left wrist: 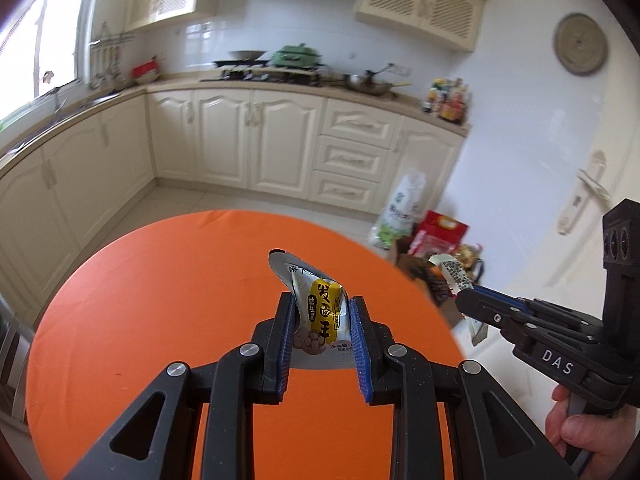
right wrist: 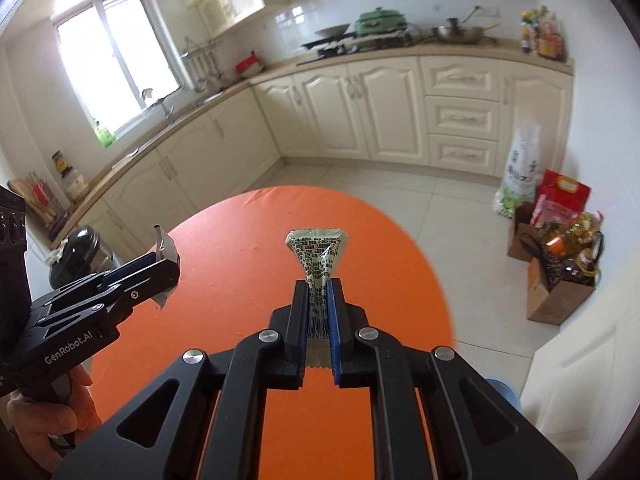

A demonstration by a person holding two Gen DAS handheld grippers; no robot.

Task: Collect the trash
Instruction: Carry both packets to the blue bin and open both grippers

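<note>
My left gripper is shut on a silver and yellow snack wrapper, held upright above the round orange table. My right gripper is shut on a flat pale green wrapper printed with black text and a barcode, also lifted over the table. In the left wrist view the right gripper shows at the right edge with its green wrapper sticking out. The right wrist view shows the left gripper at the left with its silver wrapper. A hand holds each handle.
A black bin with a white liner stands on the floor left of the table. Cream kitchen cabinets line the far walls. Cardboard boxes and bags of groceries sit on the tiled floor at the right. A white door is at the right.
</note>
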